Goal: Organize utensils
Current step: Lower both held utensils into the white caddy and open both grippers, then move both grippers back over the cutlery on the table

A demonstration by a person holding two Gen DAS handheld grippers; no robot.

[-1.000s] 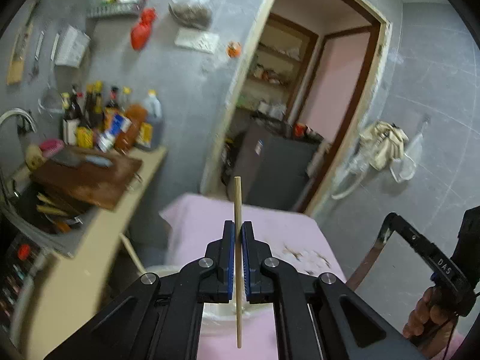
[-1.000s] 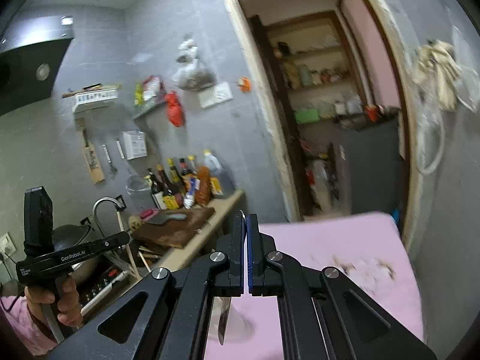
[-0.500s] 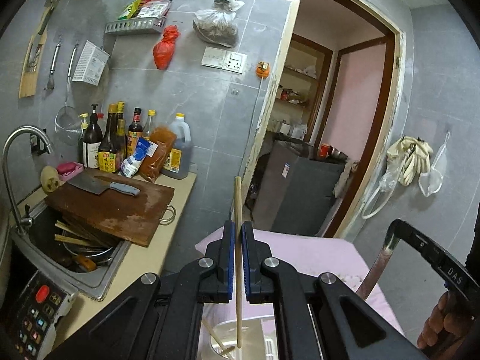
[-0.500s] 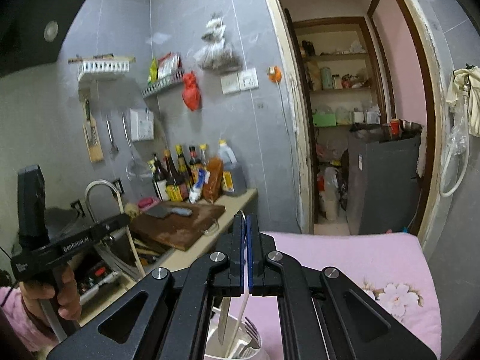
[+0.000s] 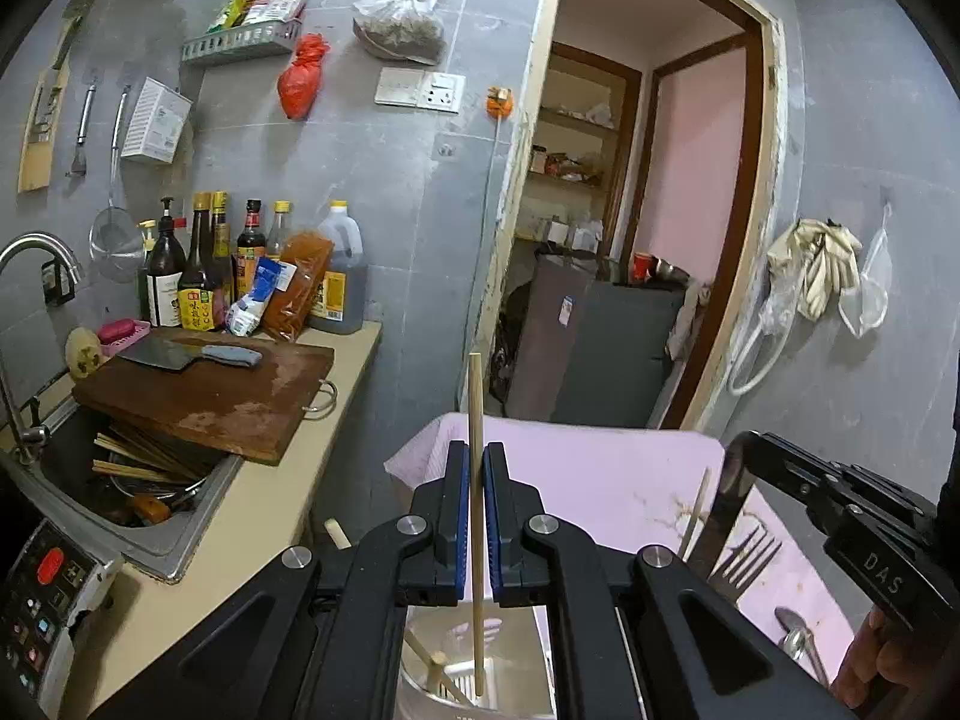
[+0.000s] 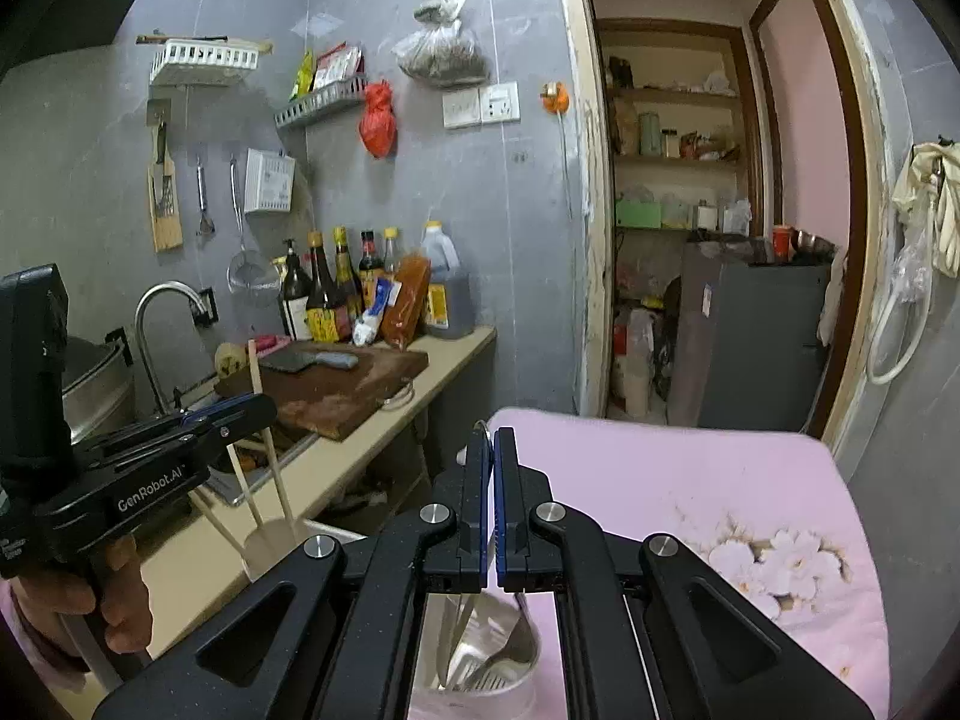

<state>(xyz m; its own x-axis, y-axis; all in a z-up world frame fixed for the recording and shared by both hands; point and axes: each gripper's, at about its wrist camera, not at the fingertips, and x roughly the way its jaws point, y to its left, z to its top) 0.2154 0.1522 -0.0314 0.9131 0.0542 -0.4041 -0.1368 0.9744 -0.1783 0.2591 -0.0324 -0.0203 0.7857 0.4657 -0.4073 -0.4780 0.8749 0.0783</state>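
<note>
Overall, pink cloth-covered table [image 6: 690,480], grey-tiled kitchen.

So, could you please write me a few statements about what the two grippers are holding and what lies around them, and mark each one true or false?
1. The left gripper is shut on a wooden chopstick that stands upright. True.
2. The chopstick's lower end hangs over a white utensil holder that already has a chopstick in it. True.
3. The right gripper is open and holds nothing. False: it is shut on a thin metal utensil hanging into a container of metal cutlery.
4. The cleaver lies in the sink. False: it lies on the wooden cutting board resting over the sink.
5. The cloth under the containers is green. False: it is pink with a flower print.
</note>
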